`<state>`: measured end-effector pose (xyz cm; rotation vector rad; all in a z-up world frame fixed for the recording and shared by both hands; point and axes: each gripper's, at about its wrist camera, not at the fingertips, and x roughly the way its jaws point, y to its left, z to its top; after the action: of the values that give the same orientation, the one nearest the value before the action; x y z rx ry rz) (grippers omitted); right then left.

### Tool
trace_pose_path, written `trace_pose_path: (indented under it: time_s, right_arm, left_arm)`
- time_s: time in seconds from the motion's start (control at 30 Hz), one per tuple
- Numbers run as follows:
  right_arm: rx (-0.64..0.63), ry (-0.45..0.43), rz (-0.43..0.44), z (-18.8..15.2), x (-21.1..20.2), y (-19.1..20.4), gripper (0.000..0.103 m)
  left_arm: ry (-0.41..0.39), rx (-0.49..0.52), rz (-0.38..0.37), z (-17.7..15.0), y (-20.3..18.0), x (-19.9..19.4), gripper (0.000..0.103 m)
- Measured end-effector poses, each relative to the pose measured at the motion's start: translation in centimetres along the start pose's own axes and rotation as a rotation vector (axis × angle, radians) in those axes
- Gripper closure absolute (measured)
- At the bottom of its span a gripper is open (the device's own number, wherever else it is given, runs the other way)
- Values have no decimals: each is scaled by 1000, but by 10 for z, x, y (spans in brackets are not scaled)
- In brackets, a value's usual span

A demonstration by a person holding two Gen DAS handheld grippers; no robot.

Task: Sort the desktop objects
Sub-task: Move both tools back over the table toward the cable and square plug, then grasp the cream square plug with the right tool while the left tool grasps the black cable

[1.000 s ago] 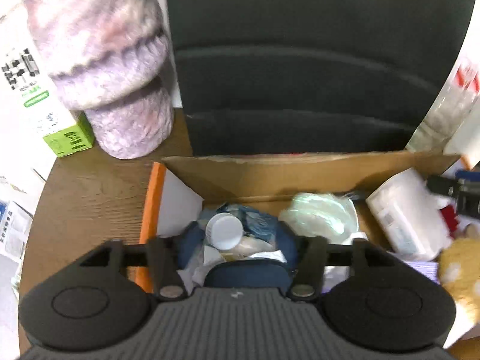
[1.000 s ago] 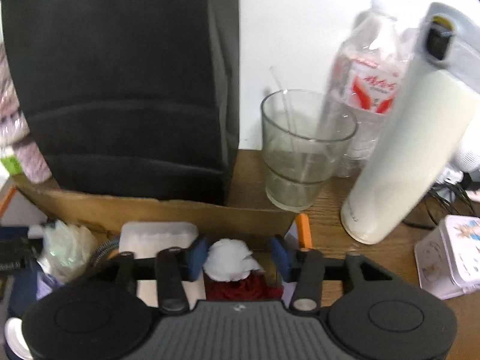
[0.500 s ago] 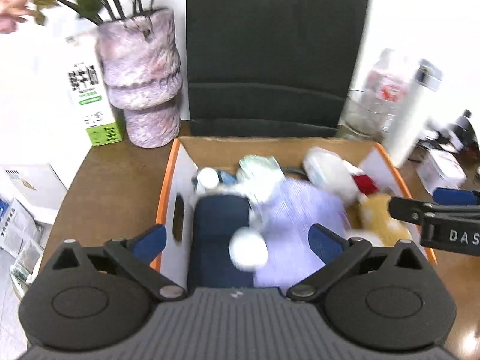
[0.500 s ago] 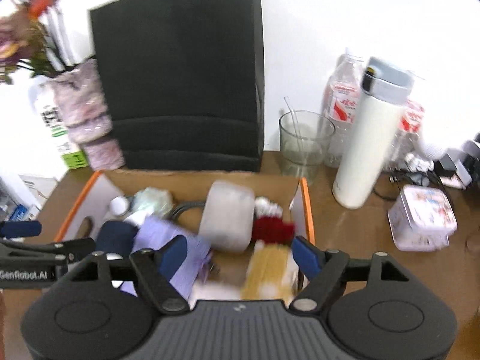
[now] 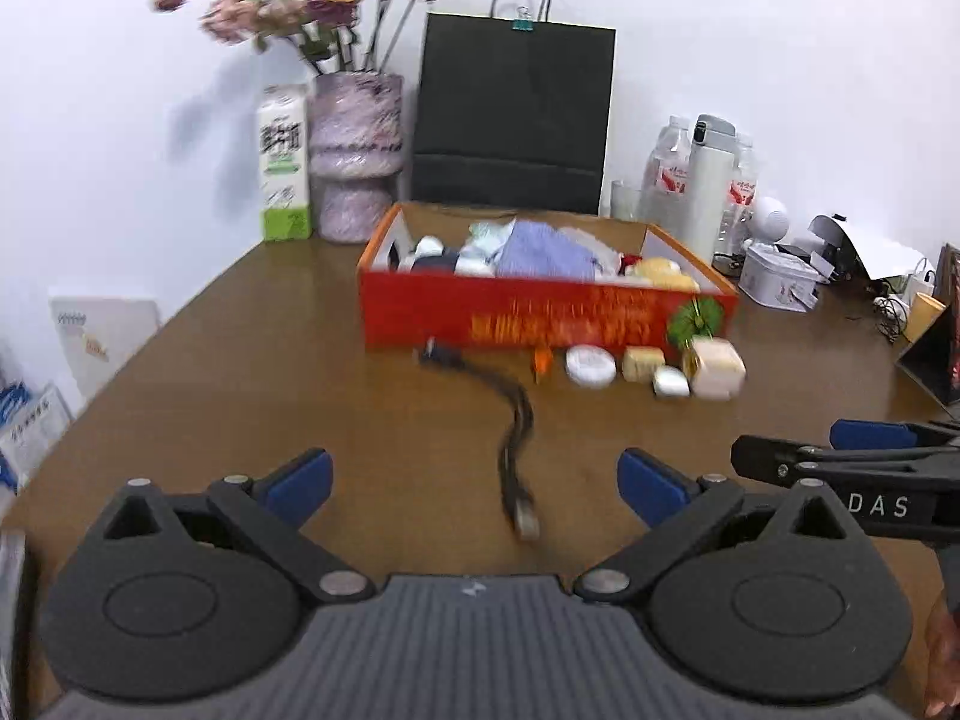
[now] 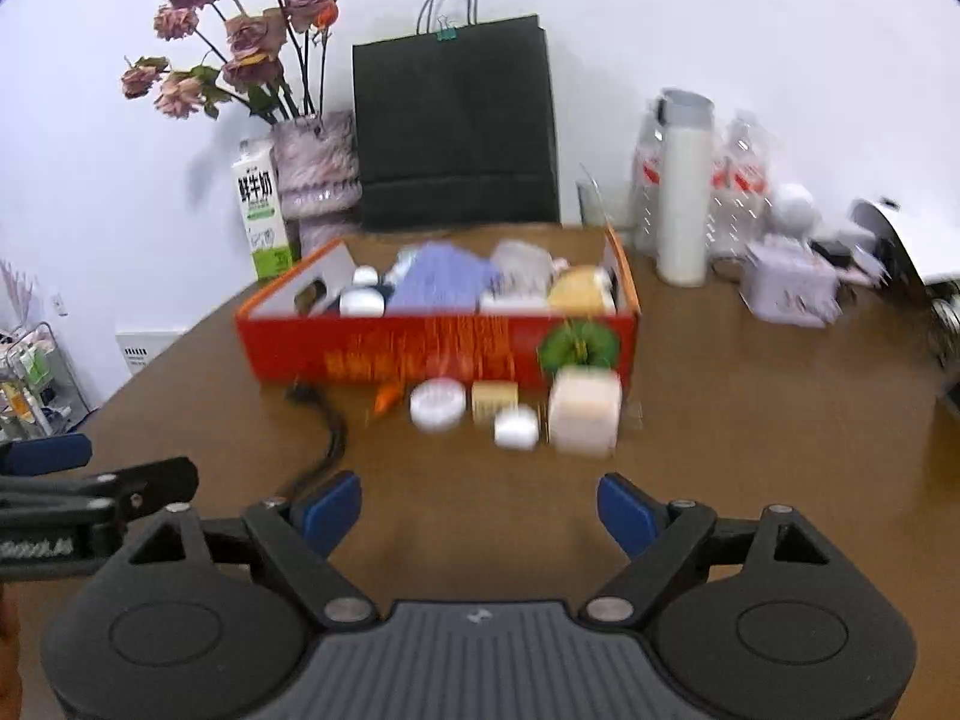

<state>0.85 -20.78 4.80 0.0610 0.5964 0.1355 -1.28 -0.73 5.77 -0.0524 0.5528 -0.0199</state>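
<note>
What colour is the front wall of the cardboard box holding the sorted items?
Red, with orange-yellow print and a green motif on the open cardboard box; the right wrist view shows it best.

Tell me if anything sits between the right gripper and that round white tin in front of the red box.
Nothing visible does. The right gripper is open over bare table, and the round white tin lies ahead; the black cable runs off to its left.

bare tabletop [image 5: 252,372] across lower frame, crossed mid-frame by black cable [image 5: 516,420], blocked beyond by red box [image 5: 540,315].
</note>
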Motion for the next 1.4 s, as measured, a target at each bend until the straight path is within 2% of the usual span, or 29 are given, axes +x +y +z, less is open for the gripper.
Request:
trace_pose_path:
  time_s: [0.07, 0.13, 0.23, 0.33, 0.53, 0.7, 1.0, 1.17, 1.33, 1.37, 1.4]
  right_arm:
    - [-31, -27, -3, -24, -17, 5, 17]
    - [-63, -51, -13, -44, -33, 9, 17]
    - [-78, -62, 10, -61, -51, 8, 17]
    - [-63, -75, -1, -68, -56, 4, 15]
    - [-18, -41, 9, -74, -51, -4, 15]
    - [-28, -34, 12, -76, -49, -3, 15]
    - [-31, -46, 18, -65, -53, -8, 15]
    - [-56, -84, -16, -36, -42, -19, 15]
    - [-65, -81, -21, 6, 5, -28, 16]
    - [-68, -72, -16, 13, 18, -30, 17]
    - [-71, -59, -15, 20, 33, -30, 17]
  left_arm:
    - [-32, 29, -21, -25, -3, -14, 0]
    - [-49, 80, 27, -42, -7, -25, 0]
    - [-77, 124, 45, -58, -11, -32, 0]
    - [-85, 136, 44, -62, -14, -31, 0]
    - [-53, 147, 25, -66, -14, -25, 0]
    - [-36, 132, 7, -66, -9, -23, 0]
    - [-4, 127, -31, -60, -6, -19, 0]
    - [-27, 110, -62, -37, 2, -5, 0]
    - [-31, 113, -112, 8, 7, 44, 1]
    - [-15, 98, -116, 17, 9, 59, 3]
    - [12, 87, -130, 26, 10, 75, 14]
